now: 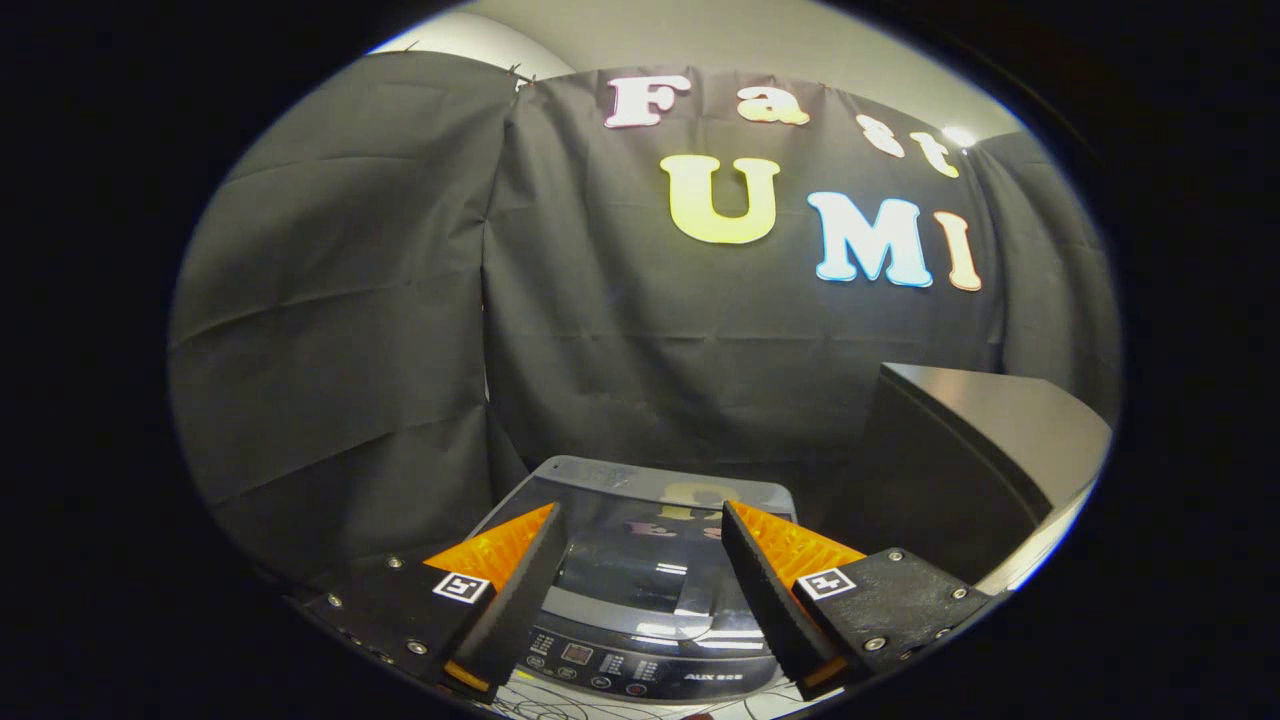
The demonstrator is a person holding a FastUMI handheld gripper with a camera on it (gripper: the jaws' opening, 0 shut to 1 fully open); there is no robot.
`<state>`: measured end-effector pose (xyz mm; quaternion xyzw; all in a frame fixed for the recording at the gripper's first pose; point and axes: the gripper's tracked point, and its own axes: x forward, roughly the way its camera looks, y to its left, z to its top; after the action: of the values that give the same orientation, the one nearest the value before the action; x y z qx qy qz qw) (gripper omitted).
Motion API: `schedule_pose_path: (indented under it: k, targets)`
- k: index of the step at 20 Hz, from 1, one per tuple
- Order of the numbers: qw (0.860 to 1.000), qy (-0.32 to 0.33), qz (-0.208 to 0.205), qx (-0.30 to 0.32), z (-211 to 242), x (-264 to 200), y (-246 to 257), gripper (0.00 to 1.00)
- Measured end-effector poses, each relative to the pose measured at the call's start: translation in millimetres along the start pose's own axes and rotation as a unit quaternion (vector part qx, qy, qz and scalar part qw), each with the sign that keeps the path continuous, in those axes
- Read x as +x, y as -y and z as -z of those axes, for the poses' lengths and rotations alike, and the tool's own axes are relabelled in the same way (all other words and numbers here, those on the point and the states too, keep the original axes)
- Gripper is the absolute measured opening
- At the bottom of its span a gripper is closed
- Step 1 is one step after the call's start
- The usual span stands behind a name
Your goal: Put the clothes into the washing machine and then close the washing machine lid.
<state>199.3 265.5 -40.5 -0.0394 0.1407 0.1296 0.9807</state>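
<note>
Spread wide and holding nothing, our gripper (640, 560) hovers above the washing machine (640, 600), its glass lid (650, 545) lying flat and shut between the fingers, so we judge the clothes are already inside and the job done.

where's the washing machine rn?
In the gripper view, the washing machine sits just ahead of and below the open gripper, lid shut, against the black cloth wall, left of a dark cabinet.
</note>
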Motion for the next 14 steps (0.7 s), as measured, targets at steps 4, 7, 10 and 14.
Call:
schedule_pose_path:
  k: [4,7,10,14]
  targets:
    - [1.000,0.026,0.003,-0.005,-18,-49,28,0.96]
    - [0.999,0.044,0.004,-0.006,-28,-86,51,0.96]
    - [0.998,0.054,0.007,-0.002,-32,-121,69,0.96]
    - [0.998,0.066,0.022,-0.004,-36,-170,101,0.96]
